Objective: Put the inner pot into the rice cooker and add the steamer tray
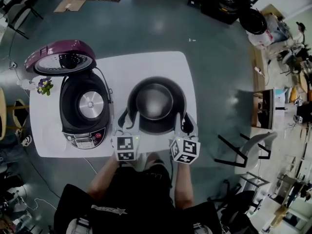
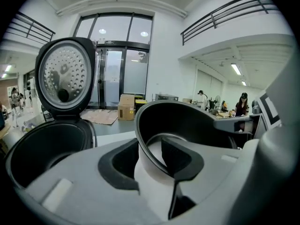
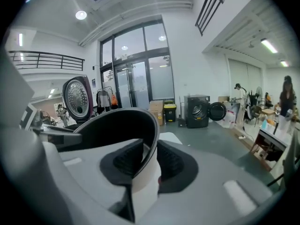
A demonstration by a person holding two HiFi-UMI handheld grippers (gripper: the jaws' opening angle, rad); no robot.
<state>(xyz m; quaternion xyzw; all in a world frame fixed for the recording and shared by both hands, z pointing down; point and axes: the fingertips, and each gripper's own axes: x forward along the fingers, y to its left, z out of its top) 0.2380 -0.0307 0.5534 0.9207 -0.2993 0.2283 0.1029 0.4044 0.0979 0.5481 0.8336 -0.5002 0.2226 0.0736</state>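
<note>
The black inner pot (image 1: pixel 154 101) hangs over the white table (image 1: pixel 146 65), right of the rice cooker (image 1: pixel 85 106), whose purple lid (image 1: pixel 61 57) stands open and whose cavity is empty. My left gripper (image 1: pixel 127 122) is shut on the pot's near left rim, and my right gripper (image 1: pixel 184 124) is shut on the near right rim. In the left gripper view the pot's wall (image 2: pixel 187 121) runs between the pads of the left gripper (image 2: pixel 152 156), with the open cooker (image 2: pixel 47 149) to the left. In the right gripper view the rim (image 3: pixel 117 125) is clamped in the right gripper (image 3: pixel 149 165). I see no steamer tray.
A small pot of flowers (image 1: pixel 45 86) sits at the table's left edge beside the cooker. A folding chair (image 1: pixel 248 150) stands on the floor to the right. Cardboard boxes (image 2: pixel 125 106) and a washing machine (image 3: pixel 197 110) stand far off across the room.
</note>
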